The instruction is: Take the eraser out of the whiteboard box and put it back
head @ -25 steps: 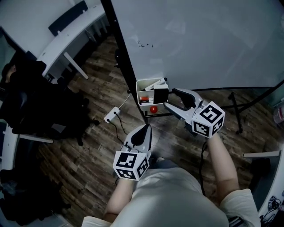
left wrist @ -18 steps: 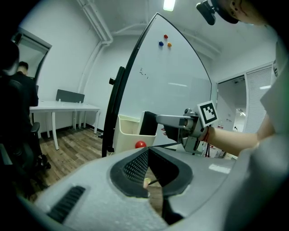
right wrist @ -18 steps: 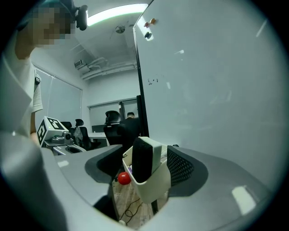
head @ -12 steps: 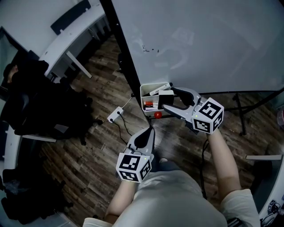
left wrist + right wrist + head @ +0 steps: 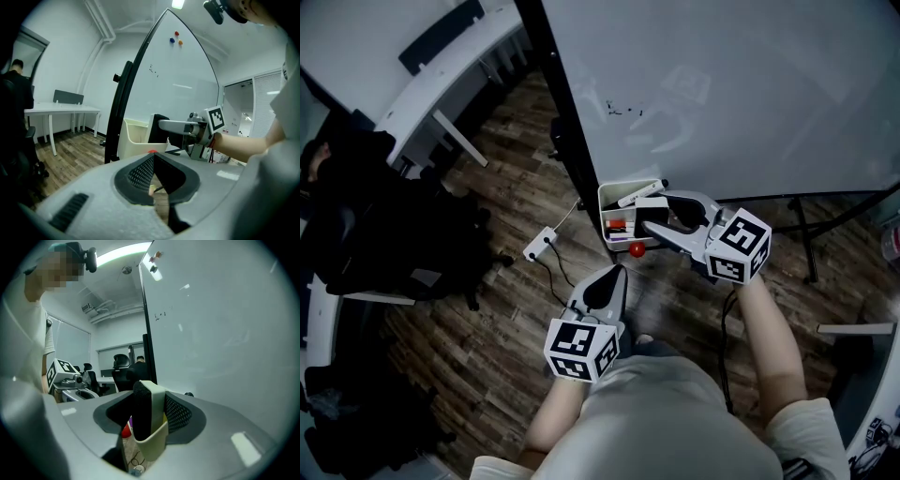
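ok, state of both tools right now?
Left tool: closed, nothing in it.
Right tool: jaws have just been closing, now clamped on the eraser, whose lower end sits in the whiteboard box.

The eraser point(image 5: 143, 413) sat half hidden in the box point(image 5: 152, 446) — the scribble point(image 5: 623, 110) on the whiteboard point(image 5: 750, 84) was unreadably small.

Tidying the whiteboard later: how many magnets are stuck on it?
3, clustered near the board's top: red magnet, blue magnet, orange magnet. More may lie out of view.
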Demonstrator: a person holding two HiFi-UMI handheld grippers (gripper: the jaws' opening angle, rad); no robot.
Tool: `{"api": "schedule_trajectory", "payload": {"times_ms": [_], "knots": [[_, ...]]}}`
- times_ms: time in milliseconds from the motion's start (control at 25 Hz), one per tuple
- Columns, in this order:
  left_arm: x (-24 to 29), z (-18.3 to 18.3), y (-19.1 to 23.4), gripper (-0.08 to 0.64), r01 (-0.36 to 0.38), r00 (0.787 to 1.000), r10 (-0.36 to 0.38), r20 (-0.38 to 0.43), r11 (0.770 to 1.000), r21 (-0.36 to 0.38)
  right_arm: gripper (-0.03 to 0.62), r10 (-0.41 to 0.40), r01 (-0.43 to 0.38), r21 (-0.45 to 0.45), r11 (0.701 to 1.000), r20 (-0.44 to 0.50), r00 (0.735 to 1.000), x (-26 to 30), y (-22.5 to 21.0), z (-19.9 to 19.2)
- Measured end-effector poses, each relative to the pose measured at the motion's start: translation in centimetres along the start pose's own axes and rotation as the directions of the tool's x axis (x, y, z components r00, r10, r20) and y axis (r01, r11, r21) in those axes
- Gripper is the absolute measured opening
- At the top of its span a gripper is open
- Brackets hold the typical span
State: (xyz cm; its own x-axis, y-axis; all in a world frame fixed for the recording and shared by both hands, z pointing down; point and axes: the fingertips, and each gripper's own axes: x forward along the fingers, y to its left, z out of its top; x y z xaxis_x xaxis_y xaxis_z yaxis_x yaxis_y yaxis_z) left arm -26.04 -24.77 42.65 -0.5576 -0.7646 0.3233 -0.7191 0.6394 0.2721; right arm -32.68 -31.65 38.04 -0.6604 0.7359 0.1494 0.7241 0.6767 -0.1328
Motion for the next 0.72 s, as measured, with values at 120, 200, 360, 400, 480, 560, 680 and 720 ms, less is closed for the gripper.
{"api": "schedule_trajectory", "payload": {"times_ms": [120,200,360,400,480,560,680,720], "knots": [[0.1,0.1,0.2,0.005,0.008,1.000,-0.008,-0.003,1.000,0.002,0.202,-0.008,0.008,-0.008,1.000,-0.005,1.000,0.1,0.1,0.0],[0.2,0.2,0.4,0.004,0.013,1.000,-0.013,-0.003,1.000,0.004,0.199,-0.018,0.018,-0.014,1.000,-0.008,1.000,0.2,0.1,0.0],[0.2,0.4,0.4,0.004,0.026,1.000,-0.026,0.001,1.000,0.008,0.196,-0.042,0.042,-0.014,0.999,-0.009,0.999,0.0,0.1,0.1],[0.2,0.5,0.4,0.004,0.029,1.000,-0.029,0.002,1.000,0.009,0.196,-0.048,0.048,-0.011,0.999,-0.007,0.999,0.0,0.1,0.2],[0.2,0.5,0.3,0.005,0.033,0.999,-0.033,0.003,0.999,0.011,0.196,-0.062,0.062,-0.008,0.998,-0.001,0.998,-0.2,0.0,0.4],[0.2,0.5,0.3,0.003,0.036,0.999,-0.036,0.004,0.999,0.012,0.195,-0.074,0.074,-0.008,0.997,0.005,0.997,-0.3,0.0,0.6],[0.0,0.5,0.2,0.005,0.040,0.999,-0.040,0.007,0.999,0.013,0.195,-0.092,0.093,-0.014,0.996,0.006,0.996,-0.5,0.1,1.0],[-0.1,0.5,0.1,0.005,0.041,0.999,-0.041,0.008,0.999,0.013,0.195,-0.101,0.101,-0.016,0.995,0.007,0.995,-0.6,0.2,1.2]]}}
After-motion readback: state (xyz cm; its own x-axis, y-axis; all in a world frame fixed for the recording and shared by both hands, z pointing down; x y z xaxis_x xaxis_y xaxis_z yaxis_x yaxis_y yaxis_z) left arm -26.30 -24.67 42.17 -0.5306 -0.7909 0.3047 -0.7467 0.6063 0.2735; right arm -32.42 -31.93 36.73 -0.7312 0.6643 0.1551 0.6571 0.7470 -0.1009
